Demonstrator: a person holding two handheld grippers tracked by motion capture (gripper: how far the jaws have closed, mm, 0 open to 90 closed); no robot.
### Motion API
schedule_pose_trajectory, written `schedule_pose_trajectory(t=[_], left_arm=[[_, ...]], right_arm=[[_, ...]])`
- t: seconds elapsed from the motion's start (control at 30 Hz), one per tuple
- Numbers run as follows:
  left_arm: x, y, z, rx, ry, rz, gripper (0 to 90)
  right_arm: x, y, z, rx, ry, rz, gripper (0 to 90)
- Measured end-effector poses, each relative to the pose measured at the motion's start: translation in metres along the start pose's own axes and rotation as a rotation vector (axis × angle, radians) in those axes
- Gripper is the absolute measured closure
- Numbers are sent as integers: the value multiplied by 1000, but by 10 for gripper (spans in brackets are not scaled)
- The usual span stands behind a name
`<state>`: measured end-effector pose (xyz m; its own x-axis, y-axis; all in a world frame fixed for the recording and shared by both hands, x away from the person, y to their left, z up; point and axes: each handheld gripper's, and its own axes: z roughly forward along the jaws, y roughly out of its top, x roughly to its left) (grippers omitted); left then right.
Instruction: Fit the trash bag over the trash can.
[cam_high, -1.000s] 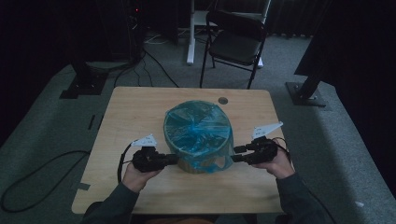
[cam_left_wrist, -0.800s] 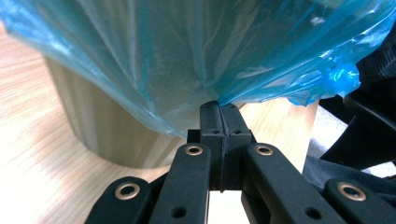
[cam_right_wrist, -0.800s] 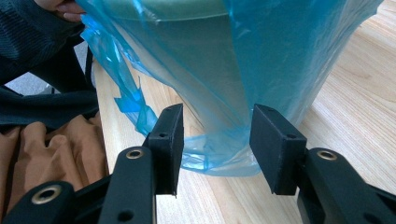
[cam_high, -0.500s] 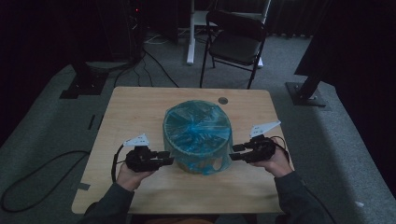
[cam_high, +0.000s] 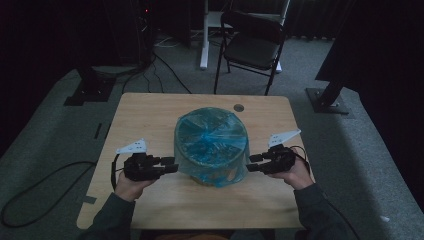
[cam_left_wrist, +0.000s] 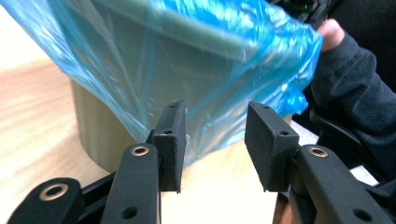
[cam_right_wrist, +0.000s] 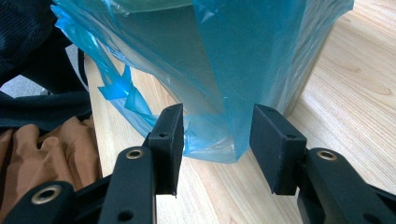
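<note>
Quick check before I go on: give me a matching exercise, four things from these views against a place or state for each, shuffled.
Things:
1. blue bag
2. bin
3. chair
4. left gripper

Places or states:
A. on the floor beyond the table
B. open, nothing between its pads
C. draped over the bin's rim and down its sides
D. stands at the table's middle, lined with plastic

Pairs: 1-C, 2-D, 3-A, 4-B

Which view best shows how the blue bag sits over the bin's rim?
The high view: the blue bag covers the bin's whole open top. Both gripper views show its loose skirt hanging down the bin wall from the side.
</note>
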<state>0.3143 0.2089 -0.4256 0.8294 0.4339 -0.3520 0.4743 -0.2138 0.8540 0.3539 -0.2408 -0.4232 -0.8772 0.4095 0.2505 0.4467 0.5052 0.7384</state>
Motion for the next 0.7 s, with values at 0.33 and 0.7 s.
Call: schedule_pose_trajectory(t=[0.33,0.7], left_arm=[[-6,28,-7,-44,21,112,604],[-9,58,10,-9,25,190,637]], right_arm=[[0,0,1,2,1,-2,542],[-1,-2,0,-2,0,5,542]])
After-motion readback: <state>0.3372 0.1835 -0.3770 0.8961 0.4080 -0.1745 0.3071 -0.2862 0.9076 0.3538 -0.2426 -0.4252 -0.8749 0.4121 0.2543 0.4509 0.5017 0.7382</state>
